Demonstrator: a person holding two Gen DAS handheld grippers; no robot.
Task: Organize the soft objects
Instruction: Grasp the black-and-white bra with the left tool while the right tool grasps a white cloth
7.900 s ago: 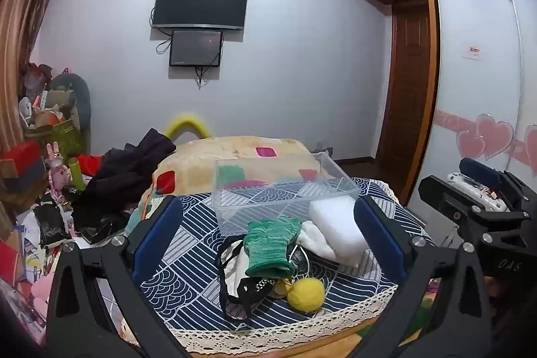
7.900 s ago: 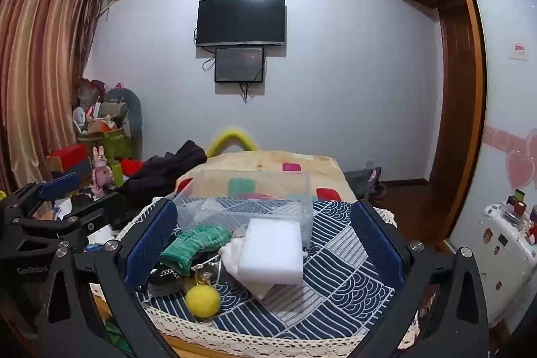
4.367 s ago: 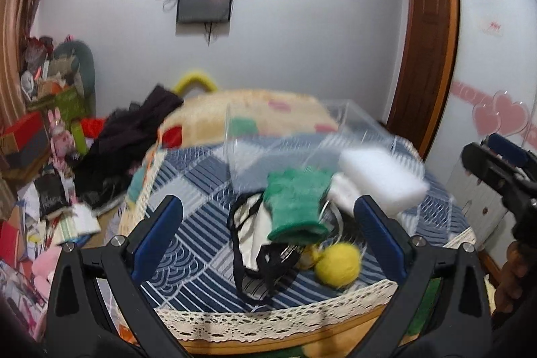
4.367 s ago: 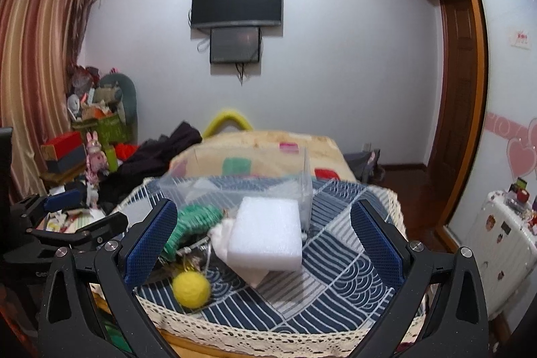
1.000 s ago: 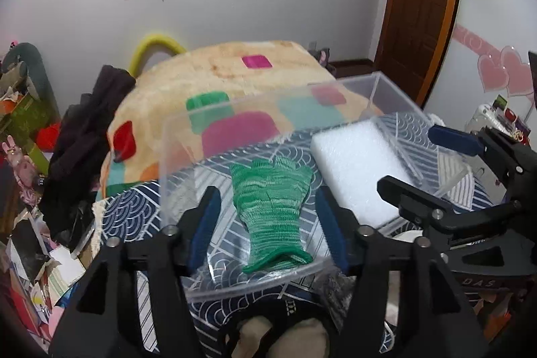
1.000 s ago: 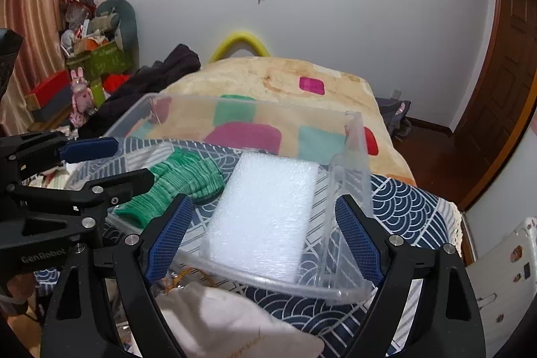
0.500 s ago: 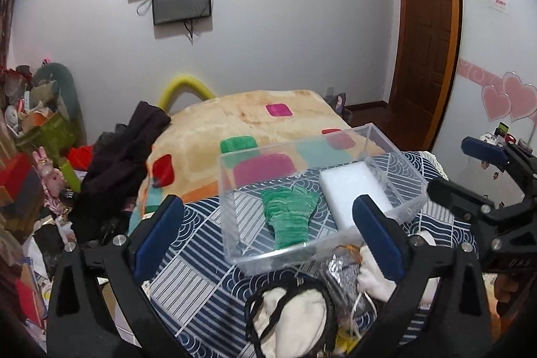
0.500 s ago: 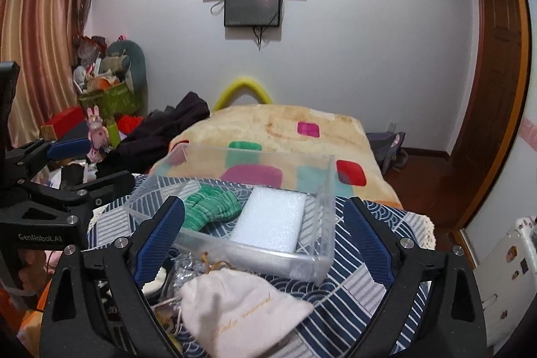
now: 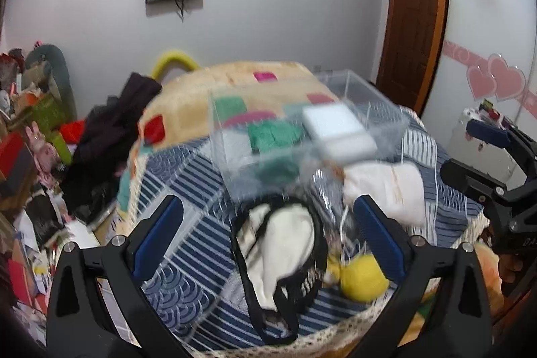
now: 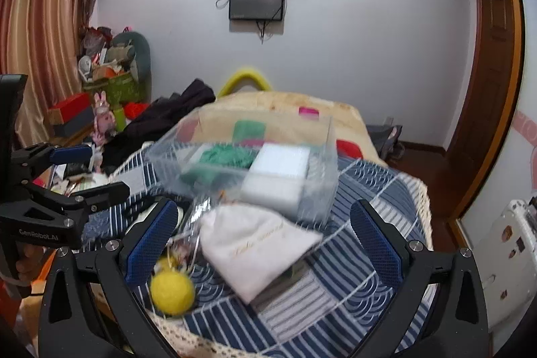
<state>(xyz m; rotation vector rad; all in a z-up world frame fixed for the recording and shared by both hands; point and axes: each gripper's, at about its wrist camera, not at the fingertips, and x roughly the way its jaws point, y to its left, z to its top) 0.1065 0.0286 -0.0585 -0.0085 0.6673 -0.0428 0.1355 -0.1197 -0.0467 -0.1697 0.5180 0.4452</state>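
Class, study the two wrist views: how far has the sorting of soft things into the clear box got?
Done: the green glove and white foam block lie inside the clear box. In hand: nothing; the left hand-held gripper and right hand-held gripper are open and empty. Left: the yellow ball, white pouch and black-strapped bag remain on the tablecloth.

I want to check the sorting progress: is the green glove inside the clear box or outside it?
Inside: the green glove lies within the clear box, beside the white foam block.
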